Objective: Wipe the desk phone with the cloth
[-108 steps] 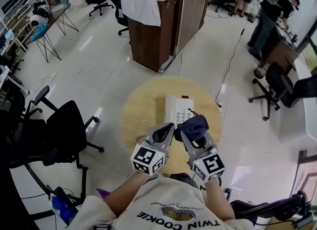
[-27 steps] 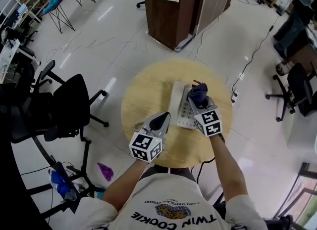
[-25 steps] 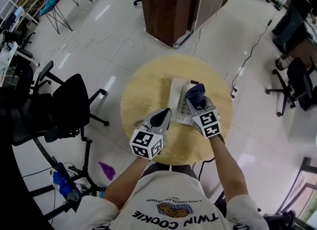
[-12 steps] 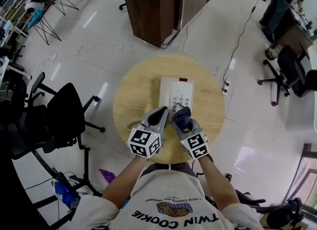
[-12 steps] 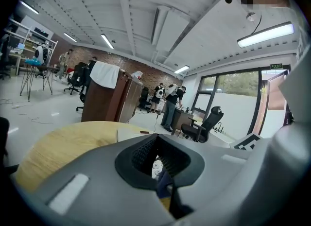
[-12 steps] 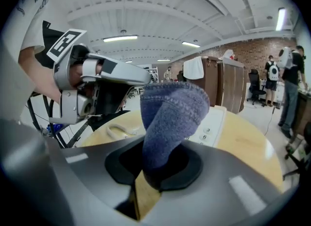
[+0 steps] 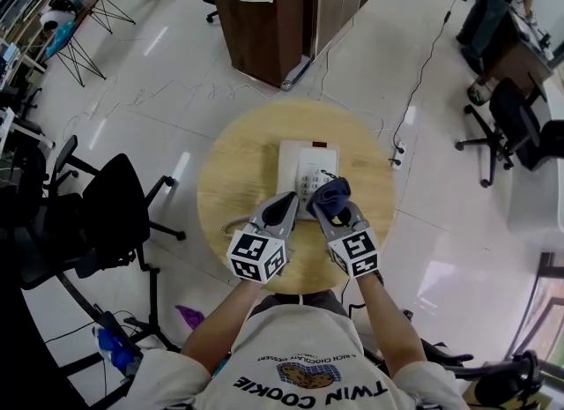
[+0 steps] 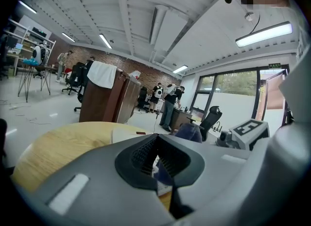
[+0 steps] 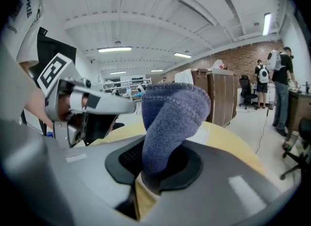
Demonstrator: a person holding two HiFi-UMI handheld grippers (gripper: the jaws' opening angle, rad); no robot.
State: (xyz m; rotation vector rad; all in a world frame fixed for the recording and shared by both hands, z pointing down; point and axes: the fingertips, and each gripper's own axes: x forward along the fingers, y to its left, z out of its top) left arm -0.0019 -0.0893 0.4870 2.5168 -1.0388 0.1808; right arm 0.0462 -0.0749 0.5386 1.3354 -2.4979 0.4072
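**Cloth pulled back to the phone's near edge**

The white desk phone (image 7: 300,163) sits about mid-worktop, handset in its cradle on the left, keypad (image 7: 310,179) on the right. The blue cloth (image 7: 330,195) has just travelled. A second ago it was up at the far right of the phone; half a second ago it was on the lower keypad. Now it bunches at the near-right corner, over the last row of keys. That reads as one stroke drawn down the keypad side towards the person.

The right gripper (image 7: 331,212) is clamped on the cloth. Its own view shows the fabric (image 9: 170,118) pinched between the pads and folding up over the jaws.

The left gripper (image 7: 284,207) is clenched on nothing, its ribbed pads (image 8: 146,154) meeting with no gap. It has kept its station at the phone's near-left edge; whether it touches the casing I can't tell.

By my reckoning the keypad has had a pass, while the handset side looks untouched in these moments. A fair guess is that the stroke wants resetting further left. The round wooden worktop (image 7: 238,179) carries only the phone.
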